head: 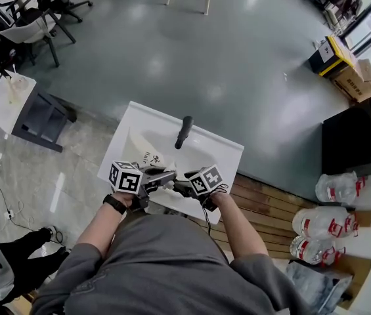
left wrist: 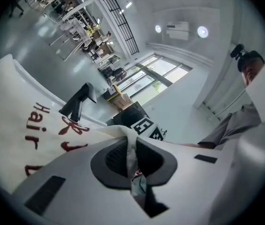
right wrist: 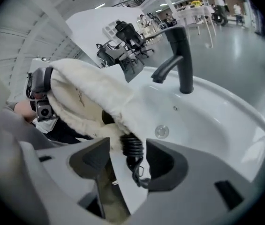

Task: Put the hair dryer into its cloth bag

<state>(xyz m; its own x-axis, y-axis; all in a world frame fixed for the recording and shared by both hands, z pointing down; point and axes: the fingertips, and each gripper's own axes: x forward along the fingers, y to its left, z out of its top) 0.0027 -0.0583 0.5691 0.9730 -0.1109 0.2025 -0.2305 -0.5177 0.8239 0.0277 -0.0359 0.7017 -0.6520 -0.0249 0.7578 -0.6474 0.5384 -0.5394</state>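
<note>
The cream cloth bag [head: 147, 155] with red "Hair" print lies over the near left of a white sink [head: 219, 151]. My left gripper [left wrist: 132, 156] is shut on a fold of the bag's edge [left wrist: 130, 146]. In the right gripper view the fleecy bag [right wrist: 85, 97] bulges, and a dark opening shows at its mouth. A black coiled cord [right wrist: 132, 149] hangs out of that mouth. The cord sits between the wide jaws of my right gripper [right wrist: 127, 159], and its pads [right wrist: 162, 161] do not visibly press on it. The dryer's body is hidden. The two grippers meet at the sink's near rim.
A black faucet [head: 184, 131] stands at the basin's far side, and a drain [right wrist: 162, 131] sits in the bowl. Water bottles [head: 329, 222] and a black cabinet [head: 354, 136] are to the right. Office chairs [head: 37, 18] stand at the far left, and a small table [head: 14, 97] nearer.
</note>
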